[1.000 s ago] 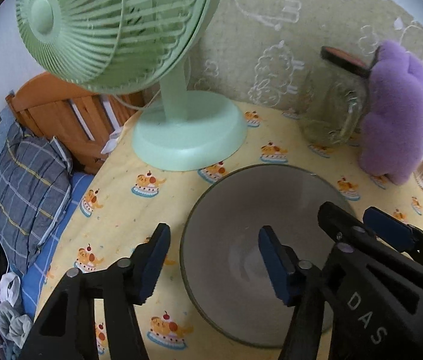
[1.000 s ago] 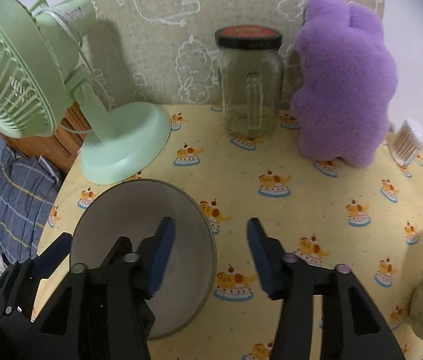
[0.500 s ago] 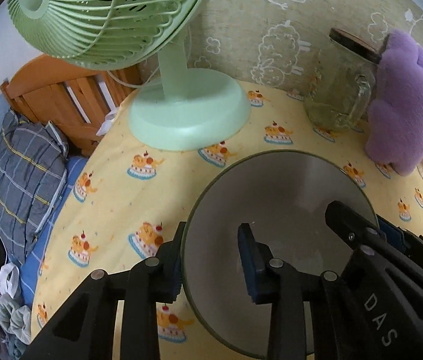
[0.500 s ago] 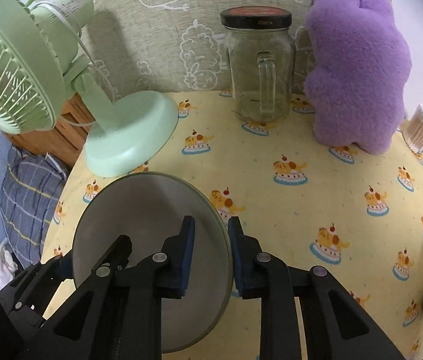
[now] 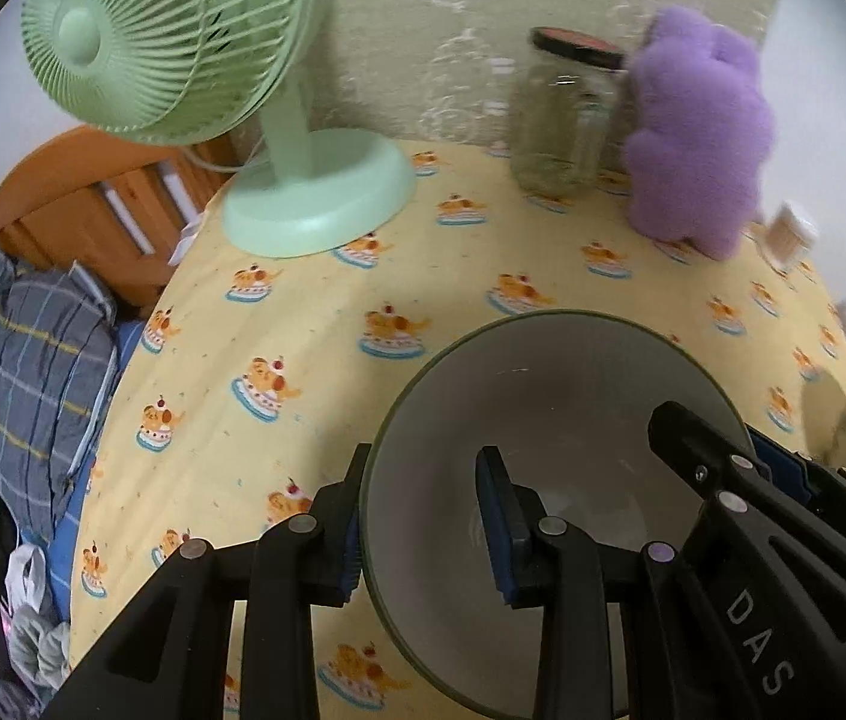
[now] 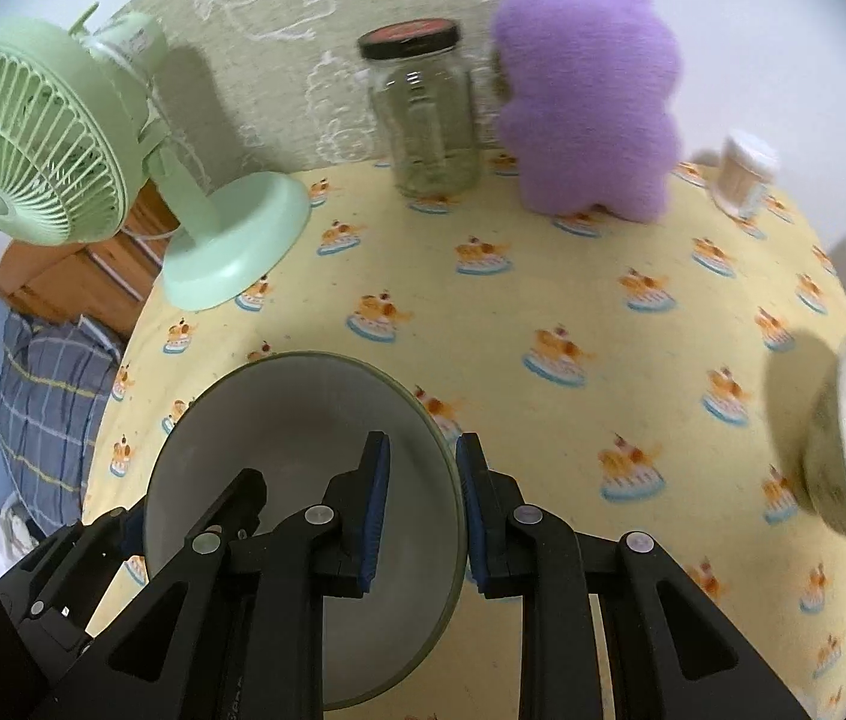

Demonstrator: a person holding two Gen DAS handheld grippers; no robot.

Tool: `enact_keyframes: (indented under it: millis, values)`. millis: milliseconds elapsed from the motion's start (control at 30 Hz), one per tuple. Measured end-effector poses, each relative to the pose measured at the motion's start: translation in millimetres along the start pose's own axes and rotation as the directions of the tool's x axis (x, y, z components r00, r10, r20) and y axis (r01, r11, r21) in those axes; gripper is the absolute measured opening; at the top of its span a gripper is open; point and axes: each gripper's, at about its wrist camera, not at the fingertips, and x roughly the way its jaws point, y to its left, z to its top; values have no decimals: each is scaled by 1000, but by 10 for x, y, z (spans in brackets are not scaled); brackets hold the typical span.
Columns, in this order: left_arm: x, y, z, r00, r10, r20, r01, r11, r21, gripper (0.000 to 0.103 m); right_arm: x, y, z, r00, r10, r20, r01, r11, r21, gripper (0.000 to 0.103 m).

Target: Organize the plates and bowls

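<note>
Yellow cake-print tablecloth [image 6: 543, 276], grey bowl [image 6: 303, 420] between both tongs — left tongs [image 5: 423, 516], right tongs [image 6: 420, 504] clamped on opposite rims

Before me a yellow tablecloth [image 6: 543, 276] printed with little cakes covers the table. Behind it I see a pale green wall hanging [image 6: 279, 12] with white animal outlines. To my left stands a wooden bed frame [image 5: 81, 192] with a grey plaid pillow [image 5: 27, 360].
</note>
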Motion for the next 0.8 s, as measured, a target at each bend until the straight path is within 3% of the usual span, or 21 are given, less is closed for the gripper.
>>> enact_keyframes:
  millis: [233, 500, 800]
  values:
    - [-376, -140, -177, 995, -96, 15, 95, 994, 57, 33, -466, -119, -218, 996, -78, 40, 76, 996, 53, 27]
    - [-790, -184, -376, 988, -148, 39, 141, 980, 138, 33, -994, -157, -527, 987, -138, 79, 127, 984, 127, 27]
    - [-1051, -108, -693, 981, -194, 33, 185, 965, 184, 34, -1323, -56, -905, 978, -186, 91, 168, 971, 170, 27]
